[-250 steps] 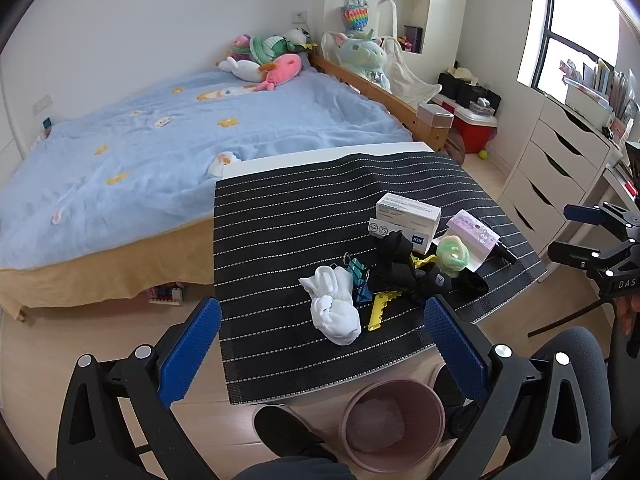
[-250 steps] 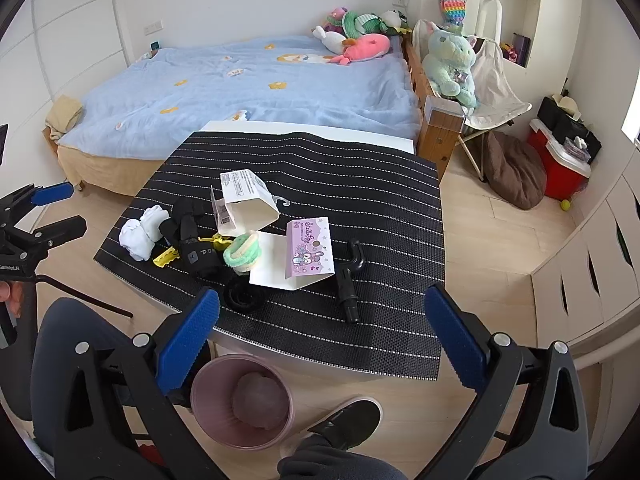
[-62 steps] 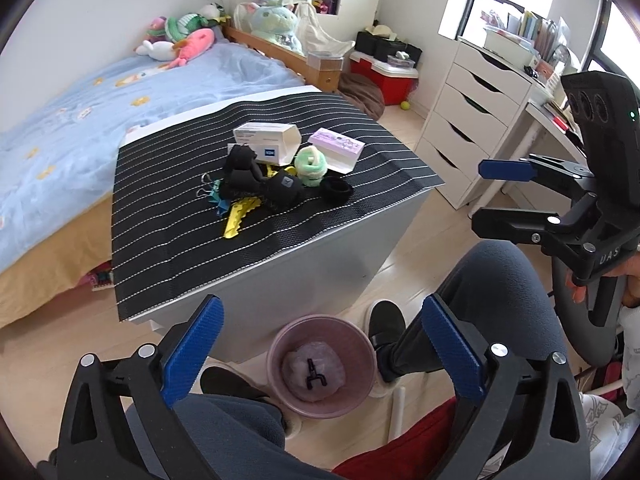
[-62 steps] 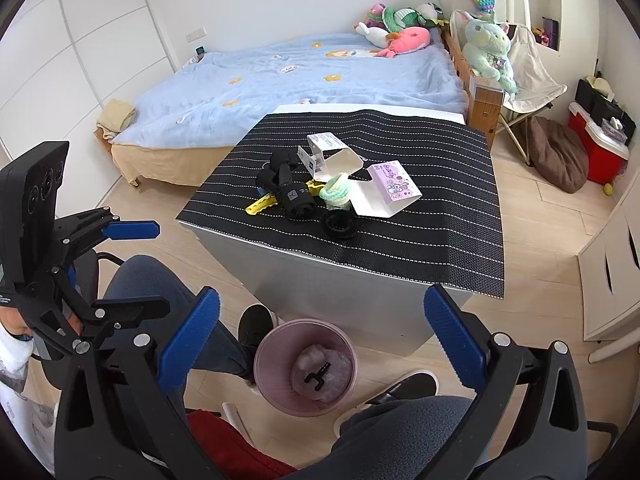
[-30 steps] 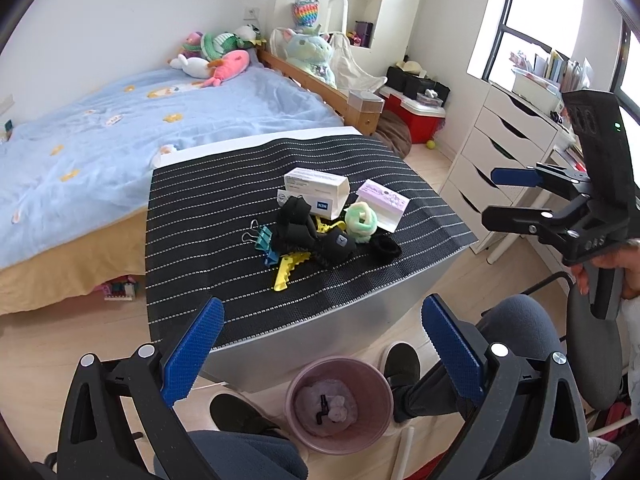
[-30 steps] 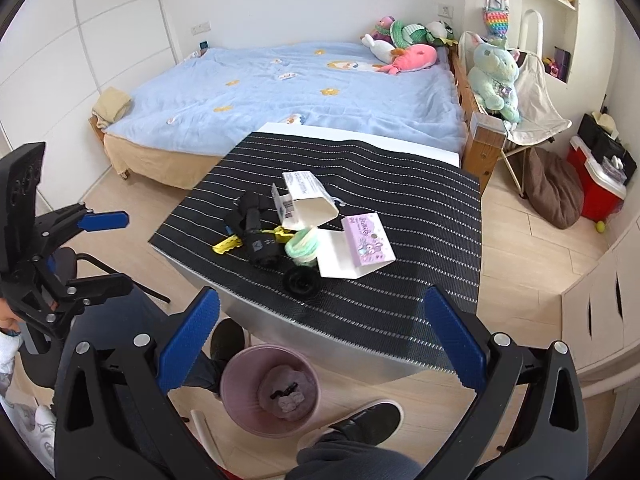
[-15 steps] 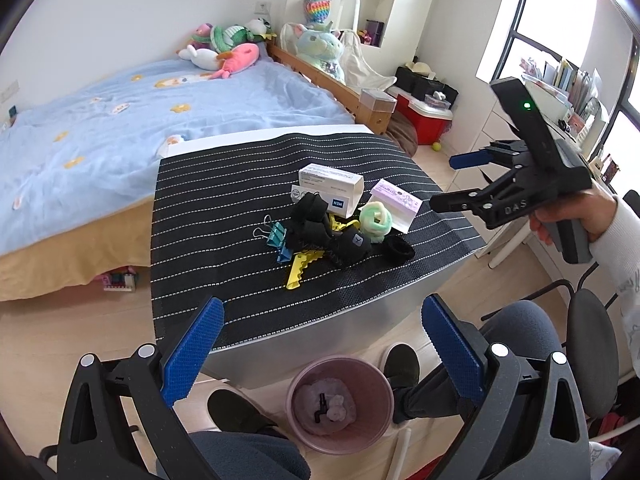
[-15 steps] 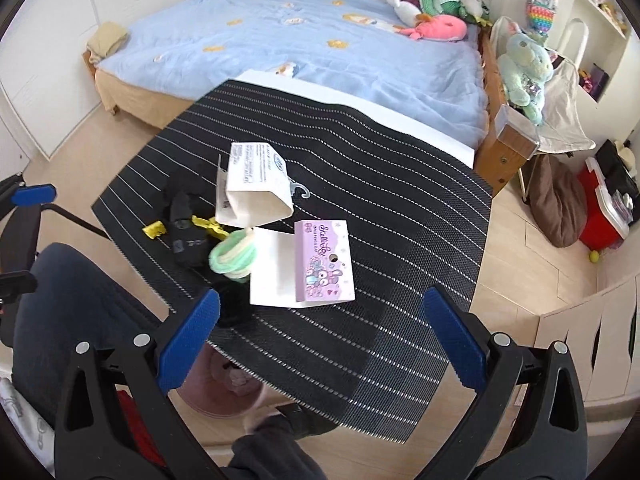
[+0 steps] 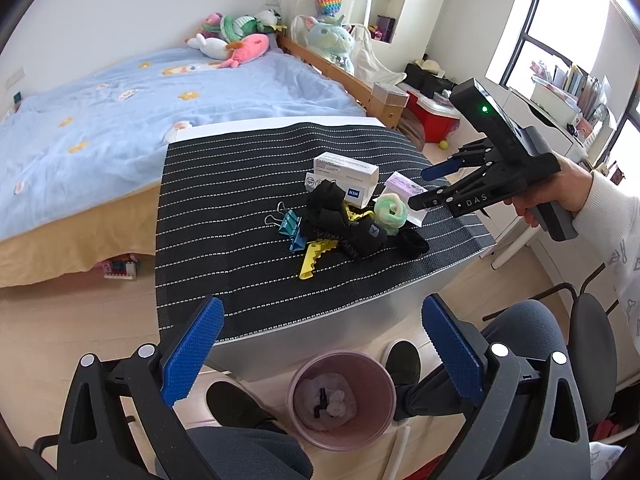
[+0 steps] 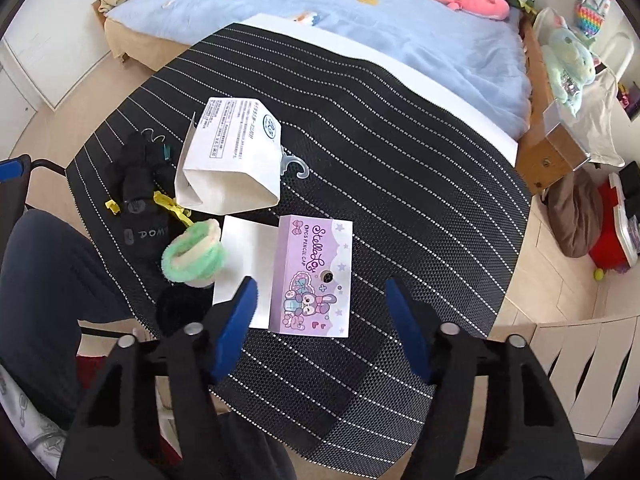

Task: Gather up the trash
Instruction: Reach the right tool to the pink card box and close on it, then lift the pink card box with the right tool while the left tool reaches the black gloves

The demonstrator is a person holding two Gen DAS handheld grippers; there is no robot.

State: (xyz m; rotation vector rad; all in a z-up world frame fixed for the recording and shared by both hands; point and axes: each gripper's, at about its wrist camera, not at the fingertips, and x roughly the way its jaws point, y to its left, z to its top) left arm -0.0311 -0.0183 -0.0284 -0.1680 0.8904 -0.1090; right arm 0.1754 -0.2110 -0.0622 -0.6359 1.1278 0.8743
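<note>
A purple pencil-cap box with its white flap lies on the striped black mat. My right gripper hovers just above its near edge; the jaws are closing, the box sits between them and the pads do not press on it. In the left wrist view the right gripper hangs over the same purple box. Beside it are a green scrunchie, a white open carton, black straps and a black ring. My left gripper stands open above the pink bin.
The pink bin on the floor holds white and black scraps. Blue binder clips and a yellow clip lie on the mat. A person's legs and shoes flank the bin. A bed stands behind, drawers to the right.
My right gripper has come down and in over the purple box, and its jaws have narrowed. The left gripper has stayed almost still above the bin.
</note>
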